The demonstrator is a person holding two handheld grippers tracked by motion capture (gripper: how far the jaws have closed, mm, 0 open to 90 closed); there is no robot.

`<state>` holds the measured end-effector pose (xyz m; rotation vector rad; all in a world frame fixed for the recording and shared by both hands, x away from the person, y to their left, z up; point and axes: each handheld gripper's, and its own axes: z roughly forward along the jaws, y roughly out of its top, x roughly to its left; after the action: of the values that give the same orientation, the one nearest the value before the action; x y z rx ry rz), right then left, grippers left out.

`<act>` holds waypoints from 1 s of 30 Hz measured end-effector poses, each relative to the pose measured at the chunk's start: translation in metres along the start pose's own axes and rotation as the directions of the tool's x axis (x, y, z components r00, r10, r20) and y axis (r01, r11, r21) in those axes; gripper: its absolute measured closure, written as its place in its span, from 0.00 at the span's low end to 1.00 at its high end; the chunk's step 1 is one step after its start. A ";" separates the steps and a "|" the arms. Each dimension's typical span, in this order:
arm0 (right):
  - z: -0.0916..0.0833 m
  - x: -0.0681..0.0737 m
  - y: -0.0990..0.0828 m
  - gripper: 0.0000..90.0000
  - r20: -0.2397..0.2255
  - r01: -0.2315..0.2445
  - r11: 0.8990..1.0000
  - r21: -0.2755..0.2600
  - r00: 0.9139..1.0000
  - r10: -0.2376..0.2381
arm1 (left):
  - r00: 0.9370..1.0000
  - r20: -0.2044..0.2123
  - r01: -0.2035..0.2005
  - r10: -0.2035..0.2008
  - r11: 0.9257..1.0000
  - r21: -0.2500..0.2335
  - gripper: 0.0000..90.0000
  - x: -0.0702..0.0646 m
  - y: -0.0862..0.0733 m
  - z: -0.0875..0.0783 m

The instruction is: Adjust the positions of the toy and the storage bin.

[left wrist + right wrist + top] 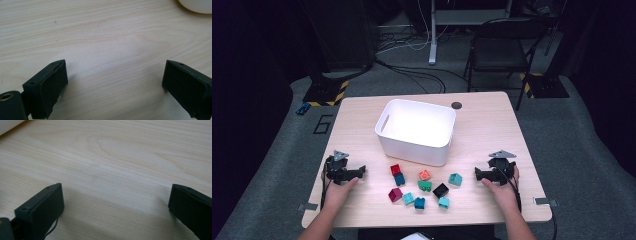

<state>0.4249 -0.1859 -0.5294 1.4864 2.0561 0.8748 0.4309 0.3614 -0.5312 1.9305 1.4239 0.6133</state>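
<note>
Right now both tongs rest released on the table: the left gripper at the near left and the right gripper at the near right, jaws spread with bare wood between them in each gripper view. Between them lies a cluster of small blocks, with the white bin just beyond.

Judging from this, the risk is crowding: the red block touches a dark teal block, and the near blocks sit tight together, so a wide jaw could nudge a neighbour or pinch two at once.

Block studs and exact shapes are too small to make out, and the bin's far inside wall is washed out by glare.
</note>
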 end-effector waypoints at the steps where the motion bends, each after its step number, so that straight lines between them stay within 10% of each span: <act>1: 0.000 0.000 0.000 0.00 0.000 0.000 1.000 0.001 1.000 0.000 | 1.000 0.003 -0.007 0.007 1.000 0.002 0.06 0.000 0.001 0.001; 25: 0.000 0.002 0.001 0.02 0.008 -0.013 1.000 -0.004 1.000 0.013 | 0.999 0.027 -0.022 0.022 1.000 -0.004 0.08 0.004 0.007 0.006; 30: -0.003 0.006 0.001 0.22 -0.015 0.012 0.999 -0.031 1.000 -0.013 | 0.999 0.026 -0.026 0.026 1.000 0.012 0.18 0.007 0.009 0.004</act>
<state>0.4213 -0.1803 -0.5264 1.4535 2.0516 0.9110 0.4415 0.3655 -0.5269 1.9619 1.3916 0.5908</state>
